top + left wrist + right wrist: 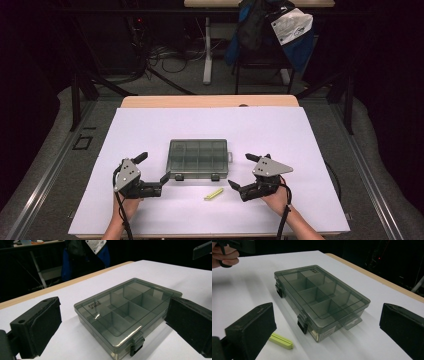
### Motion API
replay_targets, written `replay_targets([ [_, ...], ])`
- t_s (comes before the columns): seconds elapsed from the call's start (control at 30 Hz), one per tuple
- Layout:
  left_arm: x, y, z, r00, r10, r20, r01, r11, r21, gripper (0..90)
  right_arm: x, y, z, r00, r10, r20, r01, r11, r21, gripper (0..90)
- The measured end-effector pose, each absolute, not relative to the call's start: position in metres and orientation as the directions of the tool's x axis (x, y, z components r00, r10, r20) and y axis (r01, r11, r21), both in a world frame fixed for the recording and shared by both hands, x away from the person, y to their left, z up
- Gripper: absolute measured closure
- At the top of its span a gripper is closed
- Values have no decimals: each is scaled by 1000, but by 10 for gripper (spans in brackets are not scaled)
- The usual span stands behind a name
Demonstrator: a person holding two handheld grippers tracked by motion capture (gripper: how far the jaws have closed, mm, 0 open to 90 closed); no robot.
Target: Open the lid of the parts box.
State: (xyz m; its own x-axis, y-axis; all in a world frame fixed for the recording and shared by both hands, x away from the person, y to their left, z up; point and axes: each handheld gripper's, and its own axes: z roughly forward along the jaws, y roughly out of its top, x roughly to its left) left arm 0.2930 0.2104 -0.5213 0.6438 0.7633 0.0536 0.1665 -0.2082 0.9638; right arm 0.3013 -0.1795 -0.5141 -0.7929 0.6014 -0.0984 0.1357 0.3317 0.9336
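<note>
A see-through grey box (198, 158) sits near the middle of the white table (150, 125). Its lid is shut, and you can see the little walls inside that cut it into many small spaces. Two dark clips (215, 177) on its front side hold the lid down, and a small tab (230, 157) sticks out from its right end. The left gripper (152, 168) is just to the left of the box, and its jaws are spread wide apart with nothing between them. One of its jaw tips is very close to the front left corner of the box, but I cannot tell if they touch. In the left gripper view, the box (125, 312) lies between the two black jaws and a bit past them. The right gripper (242, 170) is just to the right of the box, near but not touching, and its jaws are spread wide too, holding nothing. A small yellow-green stick (214, 194) lies flat on the table in front of the box, between the two grippers. In the right gripper view the stick (281, 340) lies by the near jaw, close to the box (322, 300).
</note>
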Motion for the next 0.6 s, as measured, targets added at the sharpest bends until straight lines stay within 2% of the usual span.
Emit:
replay_targets([
  [0.6, 323, 206, -520, 677, 736, 20, 261, -265, 928, 0, 334, -157, -509, -821, 570, -13, 231, 354, 906, 0],
])
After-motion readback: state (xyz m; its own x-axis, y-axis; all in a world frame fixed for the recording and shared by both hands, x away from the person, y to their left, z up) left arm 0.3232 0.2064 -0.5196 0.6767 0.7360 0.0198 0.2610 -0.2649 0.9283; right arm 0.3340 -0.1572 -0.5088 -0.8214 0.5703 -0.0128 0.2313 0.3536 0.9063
